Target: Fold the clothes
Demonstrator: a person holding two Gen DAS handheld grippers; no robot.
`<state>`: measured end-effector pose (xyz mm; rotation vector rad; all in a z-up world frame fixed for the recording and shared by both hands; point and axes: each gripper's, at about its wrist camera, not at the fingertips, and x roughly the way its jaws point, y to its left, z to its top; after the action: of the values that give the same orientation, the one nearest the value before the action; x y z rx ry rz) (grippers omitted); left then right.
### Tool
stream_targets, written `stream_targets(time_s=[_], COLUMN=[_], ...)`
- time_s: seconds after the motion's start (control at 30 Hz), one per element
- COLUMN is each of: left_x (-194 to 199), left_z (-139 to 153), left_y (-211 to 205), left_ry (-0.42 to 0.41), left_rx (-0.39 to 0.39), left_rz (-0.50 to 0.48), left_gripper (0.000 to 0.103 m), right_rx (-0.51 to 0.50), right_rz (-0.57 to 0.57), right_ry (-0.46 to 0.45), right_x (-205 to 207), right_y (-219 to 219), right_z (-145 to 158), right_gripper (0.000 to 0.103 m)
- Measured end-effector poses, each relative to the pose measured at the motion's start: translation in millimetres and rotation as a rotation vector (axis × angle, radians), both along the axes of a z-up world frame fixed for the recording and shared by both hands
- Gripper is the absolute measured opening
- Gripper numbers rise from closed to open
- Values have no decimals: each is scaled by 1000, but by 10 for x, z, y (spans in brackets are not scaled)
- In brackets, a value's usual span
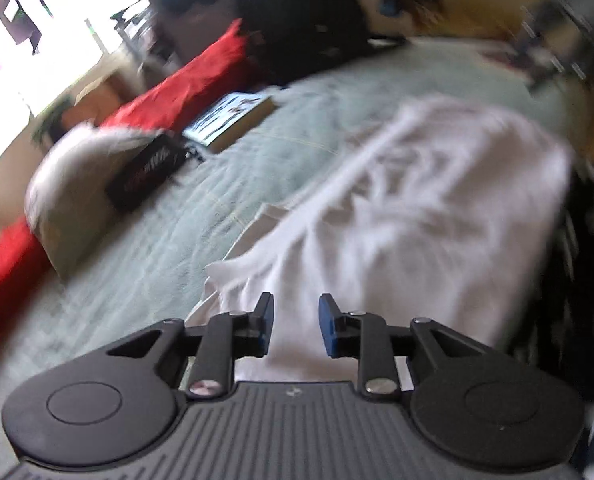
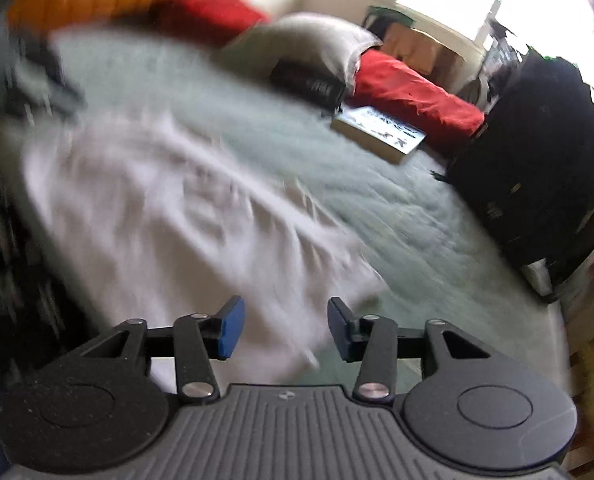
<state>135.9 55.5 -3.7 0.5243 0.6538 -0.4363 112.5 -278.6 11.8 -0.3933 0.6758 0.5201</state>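
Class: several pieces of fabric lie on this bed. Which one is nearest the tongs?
The white garment, spread on the pale green bedspread directly ahead of both open tongs. The red cloth lies far off by the pillow.

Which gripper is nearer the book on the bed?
Hard to call. The book lies well beyond both open grippers, left and right, which hover over the white garment.

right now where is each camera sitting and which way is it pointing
Left wrist: sits on the left gripper, looking forward over the rumpled white garment on the pale green quilted bedspread; only its open blue-padded fingers show.
Right wrist: sits on the right gripper, looking across the same white garment toward the bright window; only its open fingers show.
Shared: the garment, the bedspread, the thick paperback book, the long red pillow and the grey pillow.
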Motion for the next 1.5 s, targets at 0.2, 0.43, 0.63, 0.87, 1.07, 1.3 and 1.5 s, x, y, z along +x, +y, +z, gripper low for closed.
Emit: stream_targets(time_s=[0.2,0.43,0.63,0.87,1.07,1.3,1.5], left_x=[585,325,493,698,837,1005,876], left_z=[-391,-412,-344,-471,-574,-659,-521], left_y=[174,606,866,915,929,917,901], left_ry=[107,149,171,213,243,263,175], left_rx=[-165,-294,-425,-487,-539,-588,-588], left_rz=[191,253,343,358,352,332,326], left_gripper=[27,29,27,24,25,25,7], right_rx=[214,399,555,606,629,661,646], right_rz=[-94,-262,-331,-358,-366,-399,-402], right_ry=[113,137,121,116,126,121,116], right_x=[472,313,163,264,371,430,435], right_y=[141,-56,-278,-412,-448,-554,-537], right_z=[-428,-788,-773,-721,-791,-799,-811], right_gripper=[54,70,74,78,78,78,79])
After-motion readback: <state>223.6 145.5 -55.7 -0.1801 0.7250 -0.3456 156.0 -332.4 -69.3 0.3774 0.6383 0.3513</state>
